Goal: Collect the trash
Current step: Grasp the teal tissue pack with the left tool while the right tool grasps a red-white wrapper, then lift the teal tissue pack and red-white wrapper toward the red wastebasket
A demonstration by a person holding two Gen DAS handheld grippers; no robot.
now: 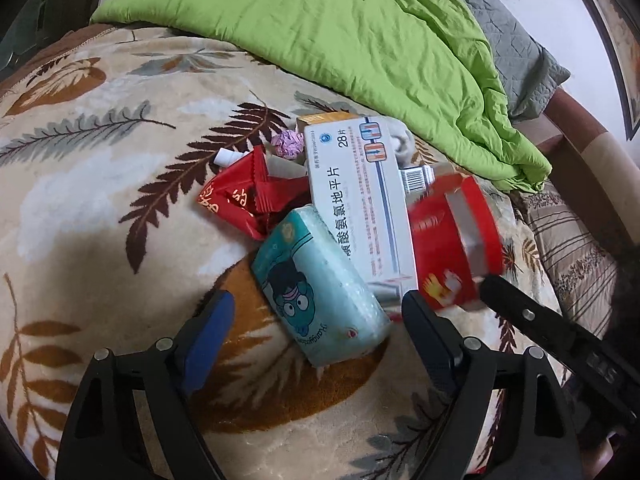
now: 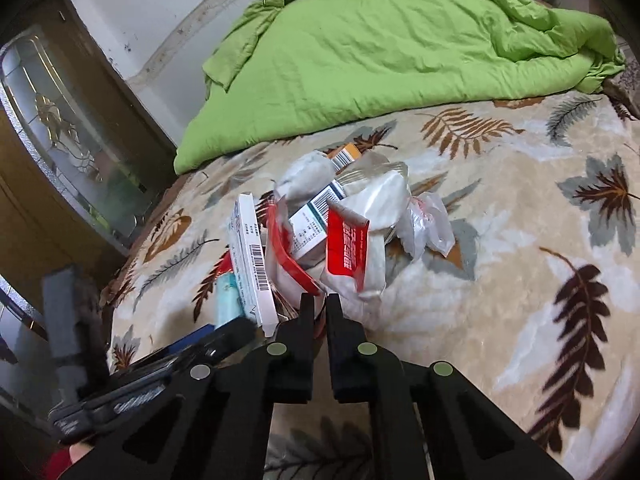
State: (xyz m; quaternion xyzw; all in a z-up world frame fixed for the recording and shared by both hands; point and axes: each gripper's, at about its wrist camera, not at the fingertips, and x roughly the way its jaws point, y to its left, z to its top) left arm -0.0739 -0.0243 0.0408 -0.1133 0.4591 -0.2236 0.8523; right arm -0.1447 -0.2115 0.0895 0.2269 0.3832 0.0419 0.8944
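A pile of trash lies on the leaf-patterned blanket (image 1: pixel 100 208). In the left wrist view my left gripper (image 1: pixel 320 312) is open, its fingers either side of a light blue tissue pack (image 1: pixel 316 280). Behind it lie a white medicine box (image 1: pixel 356 196), red wrappers (image 1: pixel 240 196) and a crumpled purple foil ball (image 1: pixel 289 145). My right gripper (image 2: pixel 320 300) is shut on a red and silver snack bag (image 2: pixel 352 256), seen in the left wrist view (image 1: pixel 452 248) at the pile's right. The right wrist view also shows the white box (image 2: pixel 250 268) on edge and clear plastic bags (image 2: pixel 424 224).
A crumpled green quilt (image 1: pixel 340 32) lies along the far side of the bed, right behind the pile. A grey pillow (image 1: pixel 516 48) and a striped one (image 1: pixel 572 248) are at the right. A wooden door with glass (image 2: pixel 60 140) stands beyond the bed's left edge.
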